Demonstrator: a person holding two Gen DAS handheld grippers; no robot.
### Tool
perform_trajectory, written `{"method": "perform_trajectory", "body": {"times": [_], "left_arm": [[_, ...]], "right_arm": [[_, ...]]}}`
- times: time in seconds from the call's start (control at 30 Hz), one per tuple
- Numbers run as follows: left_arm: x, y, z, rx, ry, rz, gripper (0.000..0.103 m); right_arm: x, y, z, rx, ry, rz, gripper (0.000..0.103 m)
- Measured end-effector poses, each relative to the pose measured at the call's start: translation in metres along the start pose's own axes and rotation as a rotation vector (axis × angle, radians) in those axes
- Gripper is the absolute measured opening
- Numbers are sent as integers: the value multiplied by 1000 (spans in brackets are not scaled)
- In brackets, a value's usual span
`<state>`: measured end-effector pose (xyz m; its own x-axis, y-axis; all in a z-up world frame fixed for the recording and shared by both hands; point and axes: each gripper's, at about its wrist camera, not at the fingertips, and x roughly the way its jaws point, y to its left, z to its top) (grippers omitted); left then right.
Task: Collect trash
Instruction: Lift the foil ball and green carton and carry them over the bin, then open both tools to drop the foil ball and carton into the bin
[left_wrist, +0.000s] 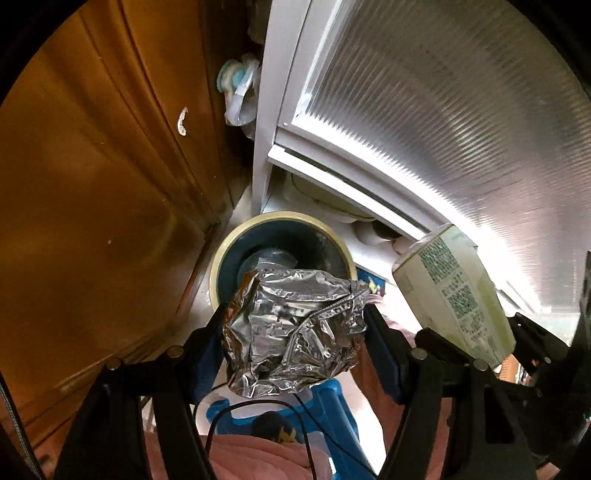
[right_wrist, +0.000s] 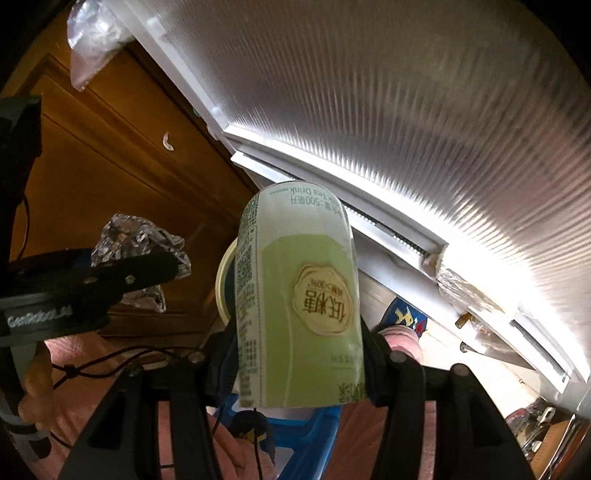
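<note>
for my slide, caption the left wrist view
Left gripper holds crumpled foil above the bin.

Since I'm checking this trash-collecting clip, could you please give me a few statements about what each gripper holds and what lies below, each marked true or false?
1. The left gripper is clamped on a crumpled foil wad. True.
2. The right gripper is empty. False: it holds a green tea carton.
3. A round bin sits below the foil. True.
4. The bin's rim is red. False: it is cream, with a dark blue inside.
</note>
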<state>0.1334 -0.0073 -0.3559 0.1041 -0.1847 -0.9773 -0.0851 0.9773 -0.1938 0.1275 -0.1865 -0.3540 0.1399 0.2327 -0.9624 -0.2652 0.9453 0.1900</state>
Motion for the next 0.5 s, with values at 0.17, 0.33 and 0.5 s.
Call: {"method": "perform_trajectory", "body": {"times": [0.17,0.33,0.5], "left_arm": [[12,2,8,2,25,26,73],[9,2,7,17,18,37,86],[5,1,4,25,16,46,90]], "right_arm": [[6,6,4,-3,19,1,54],[12,5,5,0,34,0,54],[20,4,7,10,48,0,55]]}}
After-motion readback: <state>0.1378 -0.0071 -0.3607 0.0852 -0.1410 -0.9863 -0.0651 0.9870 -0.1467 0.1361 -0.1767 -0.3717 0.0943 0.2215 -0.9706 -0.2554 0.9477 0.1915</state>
